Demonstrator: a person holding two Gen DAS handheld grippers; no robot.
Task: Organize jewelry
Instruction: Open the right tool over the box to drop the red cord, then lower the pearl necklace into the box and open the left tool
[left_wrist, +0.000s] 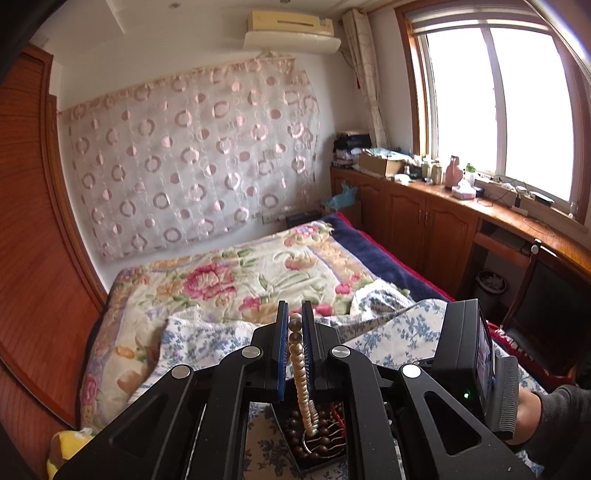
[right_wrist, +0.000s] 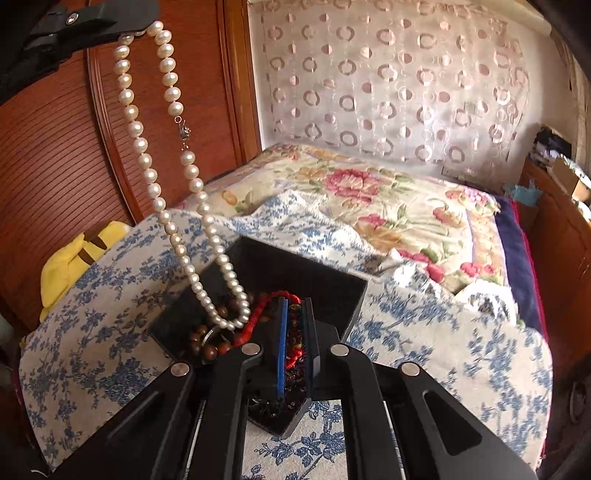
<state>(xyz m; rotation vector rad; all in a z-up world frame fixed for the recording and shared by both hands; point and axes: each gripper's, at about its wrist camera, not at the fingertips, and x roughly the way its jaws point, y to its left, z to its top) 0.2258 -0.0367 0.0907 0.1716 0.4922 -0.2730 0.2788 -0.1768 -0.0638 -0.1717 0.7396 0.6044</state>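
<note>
The bed (right_wrist: 388, 192), under a peony blanket (left_wrist: 236, 280) and a blue-flowered sheet (right_wrist: 110, 280), fills both views. On the sheet sits a black jewelry box (right_wrist: 295, 273). Only the left wrist view shows the window (left_wrist: 498, 110) at 2 o'clock. Only the right wrist view shows the whole pearl necklace (right_wrist: 147, 173), hanging from 11 o'clock into the box among brown wooden beads (right_wrist: 207, 347). The left tongs (left_wrist: 294, 325) are clenched on the necklace; the right tongs (right_wrist: 295, 310) pinch a red cord bracelet (right_wrist: 258, 317), blocking the box's near half.
</note>
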